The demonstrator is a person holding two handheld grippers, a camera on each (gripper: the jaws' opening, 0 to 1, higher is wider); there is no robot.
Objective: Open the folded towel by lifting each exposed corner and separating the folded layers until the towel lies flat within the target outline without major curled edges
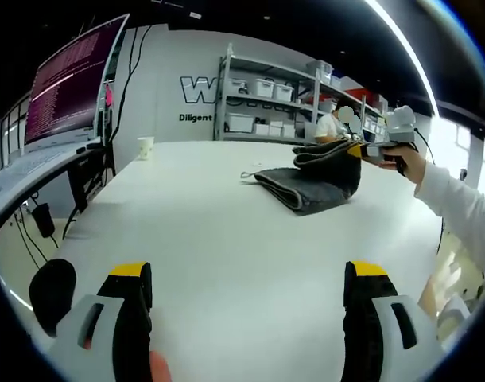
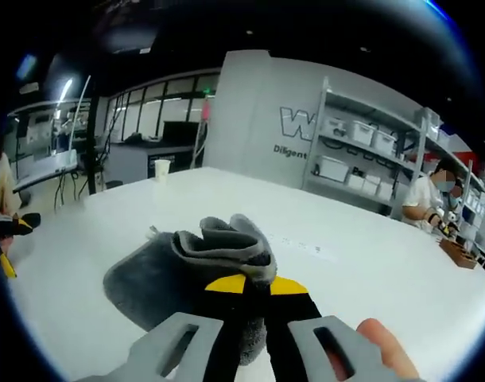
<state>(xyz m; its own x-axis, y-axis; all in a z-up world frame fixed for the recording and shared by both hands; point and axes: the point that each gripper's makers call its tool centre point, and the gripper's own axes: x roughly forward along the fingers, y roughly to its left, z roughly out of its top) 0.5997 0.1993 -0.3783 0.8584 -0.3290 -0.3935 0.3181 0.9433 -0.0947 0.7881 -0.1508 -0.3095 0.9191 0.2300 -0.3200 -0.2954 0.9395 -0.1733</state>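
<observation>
A dark grey folded towel lies on the white table, far right of centre in the left gripper view. My right gripper comes in from the right, shut on the towel's upper layer, holding that corner bunched up above the rest. My left gripper hovers low over the near table, jaws wide open and holding nothing, well short of the towel. In the right gripper view, my right gripper has its yellow tips pinched on a crumpled fold of the towel. The left gripper peeks in at the left edge.
A paper cup stands at the table's far left side. A desk with a monitor runs along the left. Shelves with bins and a seated person are behind the table. A white sleeve reaches in from the right.
</observation>
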